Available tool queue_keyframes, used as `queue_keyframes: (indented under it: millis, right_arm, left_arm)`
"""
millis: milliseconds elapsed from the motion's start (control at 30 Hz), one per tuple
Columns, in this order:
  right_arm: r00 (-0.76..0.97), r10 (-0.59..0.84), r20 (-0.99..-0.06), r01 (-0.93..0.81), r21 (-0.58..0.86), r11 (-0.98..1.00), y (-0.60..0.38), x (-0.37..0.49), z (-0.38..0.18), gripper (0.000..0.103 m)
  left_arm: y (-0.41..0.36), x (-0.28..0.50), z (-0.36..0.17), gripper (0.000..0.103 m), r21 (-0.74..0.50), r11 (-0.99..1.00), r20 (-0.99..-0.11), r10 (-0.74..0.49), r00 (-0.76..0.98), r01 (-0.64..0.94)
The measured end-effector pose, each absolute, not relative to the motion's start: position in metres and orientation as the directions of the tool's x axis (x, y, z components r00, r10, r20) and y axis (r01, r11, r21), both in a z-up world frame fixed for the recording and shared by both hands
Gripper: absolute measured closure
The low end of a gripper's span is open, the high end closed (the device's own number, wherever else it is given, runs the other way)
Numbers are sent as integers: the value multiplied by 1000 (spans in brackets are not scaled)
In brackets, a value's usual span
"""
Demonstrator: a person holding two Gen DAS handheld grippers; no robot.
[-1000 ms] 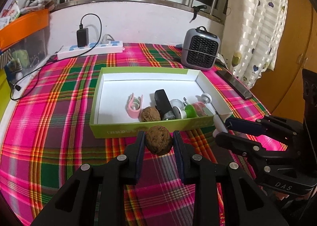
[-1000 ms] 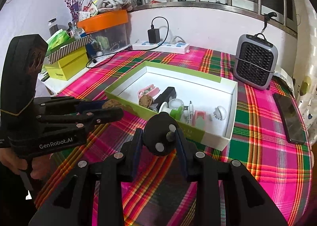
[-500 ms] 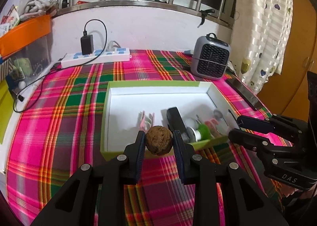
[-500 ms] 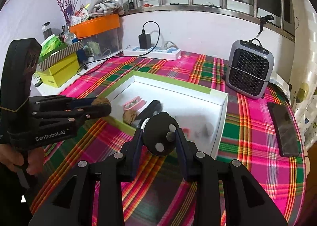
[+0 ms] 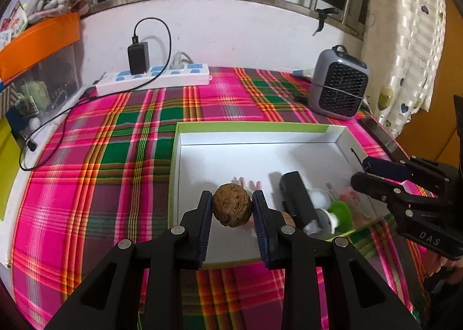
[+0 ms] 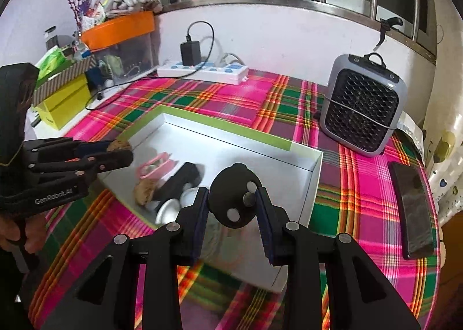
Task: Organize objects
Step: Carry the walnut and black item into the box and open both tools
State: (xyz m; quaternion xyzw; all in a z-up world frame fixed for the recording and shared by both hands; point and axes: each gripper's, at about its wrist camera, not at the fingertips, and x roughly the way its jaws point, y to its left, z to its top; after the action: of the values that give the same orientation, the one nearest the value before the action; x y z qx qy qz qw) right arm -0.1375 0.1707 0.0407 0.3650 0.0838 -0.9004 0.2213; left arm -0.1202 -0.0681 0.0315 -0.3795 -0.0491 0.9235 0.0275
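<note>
My left gripper is shut on a brown walnut and holds it above the near left part of the green-rimmed white box. My right gripper is shut on a black round disc with metal studs, held above the box's near right part. Inside the box lie a second walnut, a pink clip, a black block and small white and green pieces. The left gripper also shows in the right wrist view.
A grey mini fan heater stands at the back right. A white power strip with a black charger lies by the wall. A black phone lies at the right edge. Boxes and an orange-lidded bin stand at the left.
Both grippers have risen and moved forward from in front of the box to above it, still holding the walnut and the disc.
</note>
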Motion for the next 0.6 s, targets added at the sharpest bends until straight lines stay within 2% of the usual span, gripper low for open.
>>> queue_keyframes:
  millis: [600]
  right_arm:
    - [-579,-331,-745,453,44,-891,167,-166,17,69]
  left_arm:
    - [-69,-135,17,77,-131,-991,-728,105,-678,-13]
